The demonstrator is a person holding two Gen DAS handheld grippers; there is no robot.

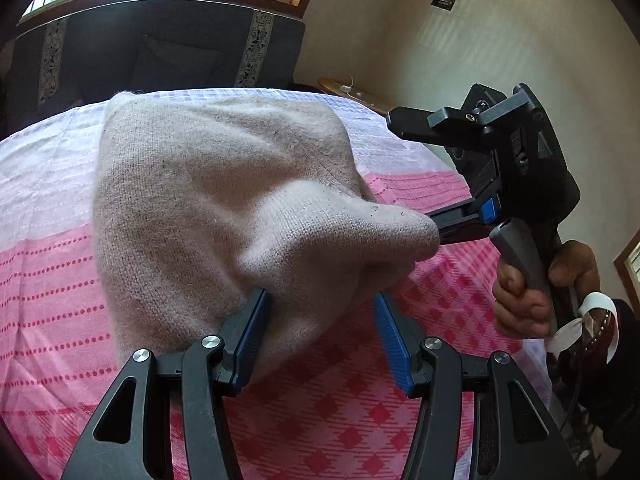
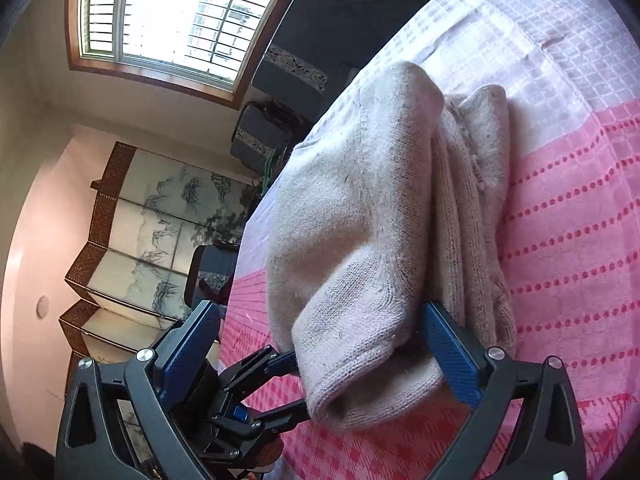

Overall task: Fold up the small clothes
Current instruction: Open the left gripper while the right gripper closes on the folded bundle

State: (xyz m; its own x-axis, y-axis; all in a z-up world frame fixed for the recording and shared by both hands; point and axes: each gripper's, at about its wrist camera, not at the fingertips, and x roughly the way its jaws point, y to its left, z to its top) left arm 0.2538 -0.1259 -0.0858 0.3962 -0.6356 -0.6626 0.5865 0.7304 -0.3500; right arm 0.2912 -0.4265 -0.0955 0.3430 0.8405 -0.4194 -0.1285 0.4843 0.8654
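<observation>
Now the beige knitted sweater (image 1: 220, 184) lies on the pink and white bed cover (image 1: 360, 400), folded into a thick bundle with several layers stacked at one side. I think the folding is far along and only the near corner needs tidying.

The left claw (image 1: 320, 296) comes in low at the near edge of the bundle. Its two blue pads stand apart with the cloth between them. One pad (image 1: 248, 336) lies against the knit, the other is just beside it, so nothing is pinched. I judge it is placed so because from here it can either close on the edge or press the fold flat.

The right claw (image 2: 320, 306) is wide apart too. A rounded corner of the sweater hangs between its pads and rests on one pad only, while the other pad is well apart from the cloth. From the left camera, one finger goes under this corner and lifts it like a small tent. Probably the corner is carried loosely so it can be laid over without pulling the whole bundle. A hand (image 1: 520, 304) holds the handle of this claw.

The knit is soft and fluffy, so I expect it to sag and slide off a single finger easily.
</observation>
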